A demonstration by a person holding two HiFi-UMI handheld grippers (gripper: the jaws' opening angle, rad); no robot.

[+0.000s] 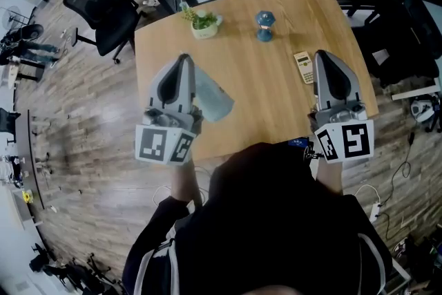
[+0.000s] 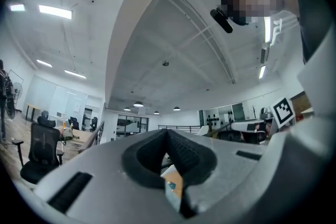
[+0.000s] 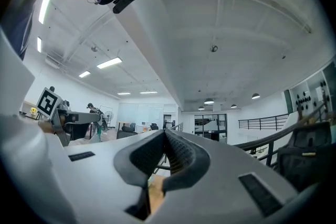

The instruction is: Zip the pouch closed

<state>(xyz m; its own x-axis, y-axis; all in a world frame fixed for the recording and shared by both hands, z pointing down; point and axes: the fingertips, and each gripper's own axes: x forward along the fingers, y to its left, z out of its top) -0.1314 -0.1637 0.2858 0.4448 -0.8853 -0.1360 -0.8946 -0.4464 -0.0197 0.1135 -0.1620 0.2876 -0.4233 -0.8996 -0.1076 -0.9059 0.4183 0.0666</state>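
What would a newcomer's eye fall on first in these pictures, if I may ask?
Two grey claws dominate the head view: the left claw over the left side of the wooden table, the right claw near its right edge, both shut. A pale blue pouch shows just right of the left claw.

Table (image 1: 276, 97) is a warm light-brown wood, and the pouch (image 1: 214, 101) is pale blue-grey. The left gripper (image 1: 184, 57) and right gripper (image 1: 323, 53) are both grey, with black-and-white square-marker cubes. The little plant (image 1: 202, 19) is green in a white pot, the ornament (image 1: 264, 25) is blue, and the office chair (image 1: 97, 0) is black.
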